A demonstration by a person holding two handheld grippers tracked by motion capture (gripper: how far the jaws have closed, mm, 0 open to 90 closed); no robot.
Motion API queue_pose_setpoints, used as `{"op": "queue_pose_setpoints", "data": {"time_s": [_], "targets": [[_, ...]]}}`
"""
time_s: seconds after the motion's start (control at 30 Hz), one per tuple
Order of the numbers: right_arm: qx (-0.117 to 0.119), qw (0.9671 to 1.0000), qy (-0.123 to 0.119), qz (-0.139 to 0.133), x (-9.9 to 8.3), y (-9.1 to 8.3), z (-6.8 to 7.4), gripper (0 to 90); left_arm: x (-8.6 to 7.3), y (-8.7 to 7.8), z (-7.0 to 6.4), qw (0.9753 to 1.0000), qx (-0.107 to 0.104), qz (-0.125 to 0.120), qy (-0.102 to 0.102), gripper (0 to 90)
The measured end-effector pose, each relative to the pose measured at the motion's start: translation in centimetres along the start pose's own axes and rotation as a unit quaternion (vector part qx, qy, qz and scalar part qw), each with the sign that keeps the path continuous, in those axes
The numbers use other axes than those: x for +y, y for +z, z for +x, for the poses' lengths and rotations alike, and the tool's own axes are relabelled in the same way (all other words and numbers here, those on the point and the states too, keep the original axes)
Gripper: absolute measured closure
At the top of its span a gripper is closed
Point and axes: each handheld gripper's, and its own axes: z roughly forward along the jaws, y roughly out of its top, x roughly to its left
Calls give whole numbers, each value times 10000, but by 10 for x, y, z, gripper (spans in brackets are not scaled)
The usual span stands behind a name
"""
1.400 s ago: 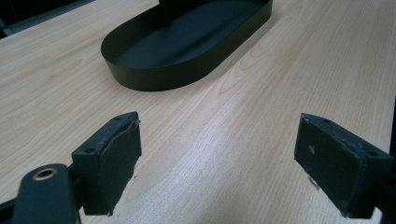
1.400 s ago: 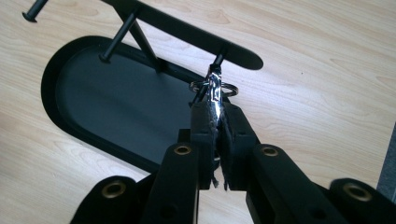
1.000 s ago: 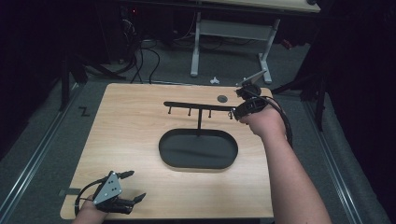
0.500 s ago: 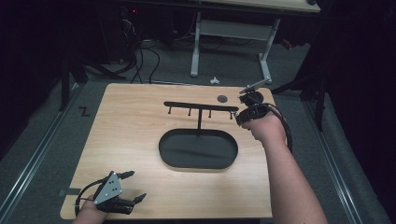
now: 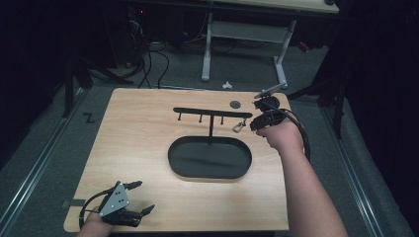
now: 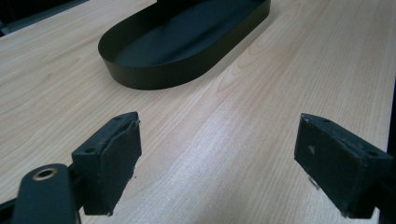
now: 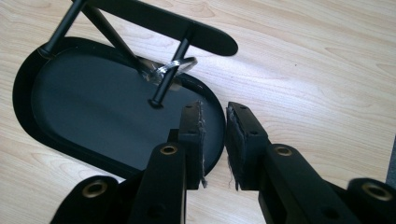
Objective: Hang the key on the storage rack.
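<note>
A black stand has an oval tray [image 5: 170,157] and a crossbar [image 5: 207,111] with several pegs. A small metal clip with a ring [image 5: 239,127] hangs from the rightmost peg, and the right gripper view shows the ring [image 7: 175,67] looped on that peg above the tray [image 7: 84,102]. My right gripper [image 5: 253,123] is just right of the clip. Its jaws stand a narrow gap apart [image 7: 215,109] with nothing between them. My left gripper [image 5: 146,195] rests wide open at the table's front left corner, empty [image 6: 217,154], with the tray's wall [image 6: 154,77] ahead of it.
A small dark disc [image 5: 235,104] lies on the wooden table [image 5: 138,133] behind the crossbar's right end. Beyond the table's far edge are floor cables [image 5: 148,59] and a white desk frame [image 5: 210,44].
My right hand has drawn a little back from the crossbar's right end toward the near side, and the clip now shows hanging there. The left gripper has stayed put.
</note>
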Motion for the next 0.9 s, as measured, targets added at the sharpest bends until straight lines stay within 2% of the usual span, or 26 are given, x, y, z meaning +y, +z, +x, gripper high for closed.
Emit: {"op": "queue_pose_setpoints", "data": {"time_s": [0.6, 0.9], "targets": [[12, 10000, 21, 77, -7, 5, -5, 755, 0, 0, 0, 10000, 11, -1, 3, 153], [24, 9999, -6, 164, -12, 10, -4, 716, 0, 0, 0, 10000, -4, 13, 11, 153]]}}
